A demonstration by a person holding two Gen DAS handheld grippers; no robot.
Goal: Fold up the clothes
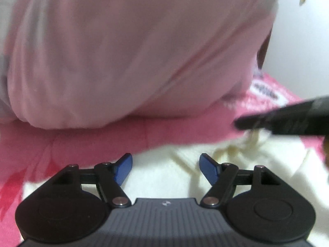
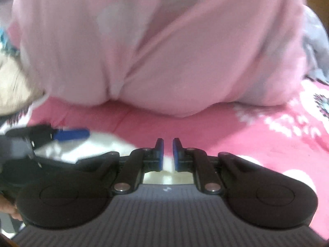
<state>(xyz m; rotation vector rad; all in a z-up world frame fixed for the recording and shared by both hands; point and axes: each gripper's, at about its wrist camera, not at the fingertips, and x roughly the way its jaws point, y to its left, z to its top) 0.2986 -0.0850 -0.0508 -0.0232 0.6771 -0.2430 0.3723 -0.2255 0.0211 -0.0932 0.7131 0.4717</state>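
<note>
A cream knitted garment [image 1: 164,177] lies flat on the pink bedsheet [image 1: 92,138]. My left gripper [image 1: 166,164] hovers just over its near part, open, with nothing between the blue pads [image 1: 123,168]. From the right, my right gripper [image 1: 240,123] comes in as a blurred black bar, and the cream cloth puckers up to its tip. In the right wrist view, my right gripper [image 2: 167,154] has its jaws almost together, with cream garment [image 2: 167,164] showing in the slit. The left gripper's blue finger [image 2: 70,134] shows at the left over the garment.
A person in pale pink clothes [image 1: 123,51] sits on the bed right behind the garment and fills the upper half of both views. Beige cloth [image 2: 12,86] lies at the left and grey cloth [image 2: 314,47] at the right. White patterns mark the sheet [image 2: 287,127].
</note>
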